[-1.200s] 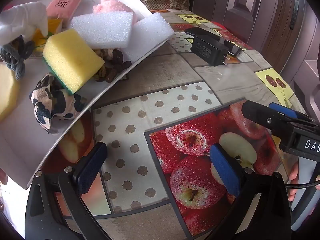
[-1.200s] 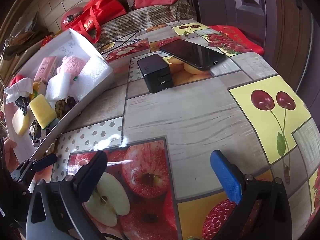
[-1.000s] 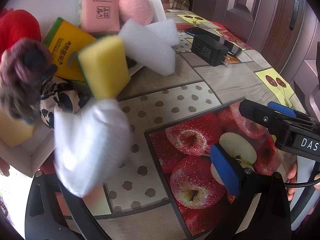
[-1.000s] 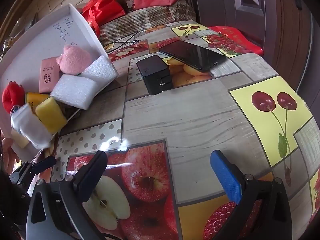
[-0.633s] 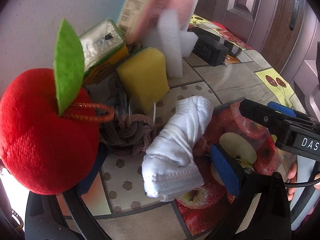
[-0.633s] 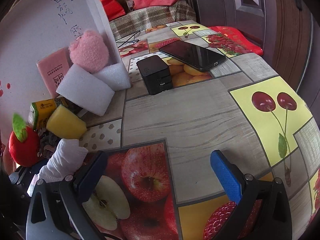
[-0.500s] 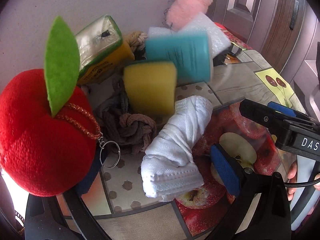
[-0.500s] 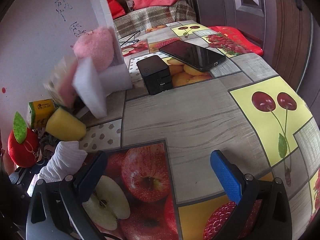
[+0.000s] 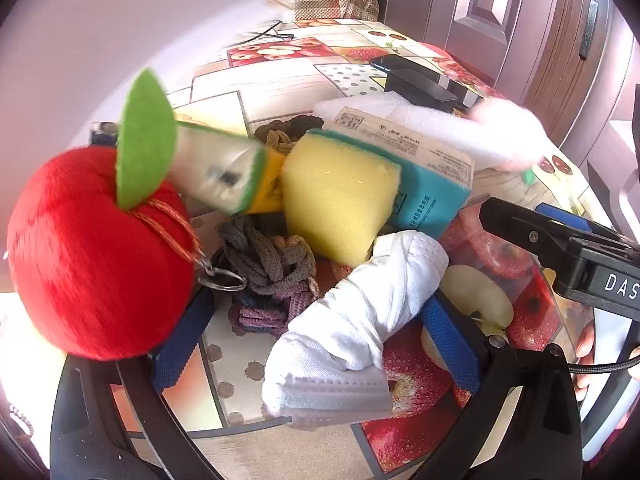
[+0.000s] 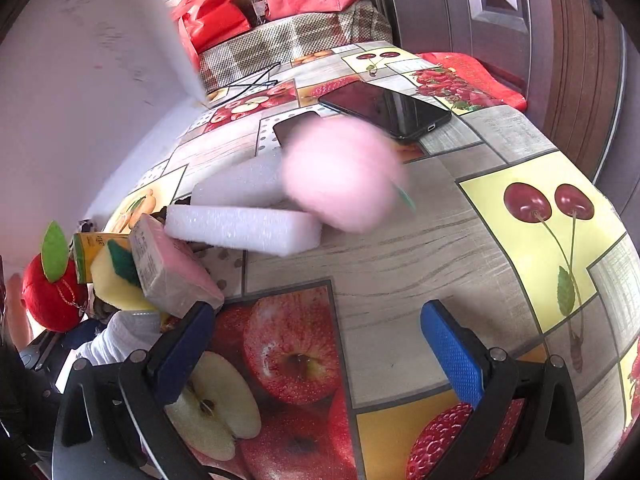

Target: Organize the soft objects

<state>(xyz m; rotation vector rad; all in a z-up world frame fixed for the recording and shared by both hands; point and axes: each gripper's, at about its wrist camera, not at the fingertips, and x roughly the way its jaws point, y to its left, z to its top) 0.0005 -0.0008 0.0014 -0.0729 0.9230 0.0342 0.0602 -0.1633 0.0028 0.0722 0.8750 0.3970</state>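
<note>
Soft objects are heaped on the worktop (image 10: 400, 264) before the left tongs (image 9: 316, 340); both left and right tongs (image 10: 316, 356) are held open, empty; the blurred pink plush (image 10: 344, 172) could be lost over the edge.

A table (image 10: 420, 248) stands covered by a glossy oilcloth printed with apples, cherries and wood-grain squares. Behind it is a dark brown panelled door (image 10: 492, 4). A checked cushion (image 10: 292, 40) with red fabric lies beyond the table, in daylight.
</note>
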